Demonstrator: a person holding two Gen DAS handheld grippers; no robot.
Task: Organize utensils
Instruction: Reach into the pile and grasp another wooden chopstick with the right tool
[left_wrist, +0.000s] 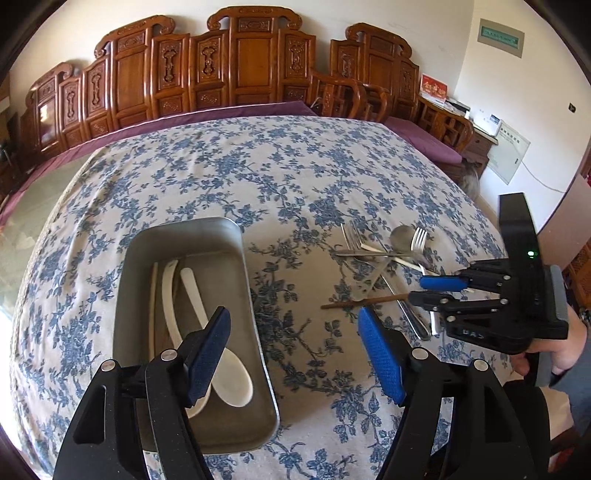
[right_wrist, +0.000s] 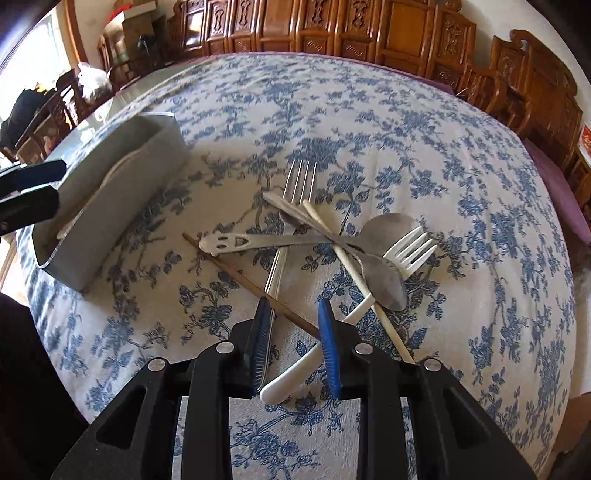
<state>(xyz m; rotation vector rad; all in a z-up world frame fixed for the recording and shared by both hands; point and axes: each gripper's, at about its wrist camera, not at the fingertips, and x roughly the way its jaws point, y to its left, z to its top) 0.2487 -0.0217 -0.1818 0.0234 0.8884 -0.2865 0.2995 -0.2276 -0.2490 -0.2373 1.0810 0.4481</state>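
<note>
A metal tray (left_wrist: 236, 280) on the floral tablecloth holds white spoons (left_wrist: 229, 373) and a pale chopstick (left_wrist: 152, 295). The tray also shows in the right wrist view (right_wrist: 125, 192). My left gripper (left_wrist: 295, 354) is open and empty over the tray's near right corner. A loose pile lies to the right: a metal fork (right_wrist: 299, 184), a metal spoon (right_wrist: 384, 277), a white fork (right_wrist: 406, 251), a white chopstick (right_wrist: 354, 273) and a brown chopstick (right_wrist: 251, 284). My right gripper (right_wrist: 293, 332) is open, its fingers either side of the brown chopstick's near end and the white fork's handle.
Carved wooden chairs (left_wrist: 236, 74) line the wall behind the table. A purple cushion (left_wrist: 424, 140) lies beyond the table's far edge. The hand holding the right gripper (left_wrist: 565, 350) is at the right edge.
</note>
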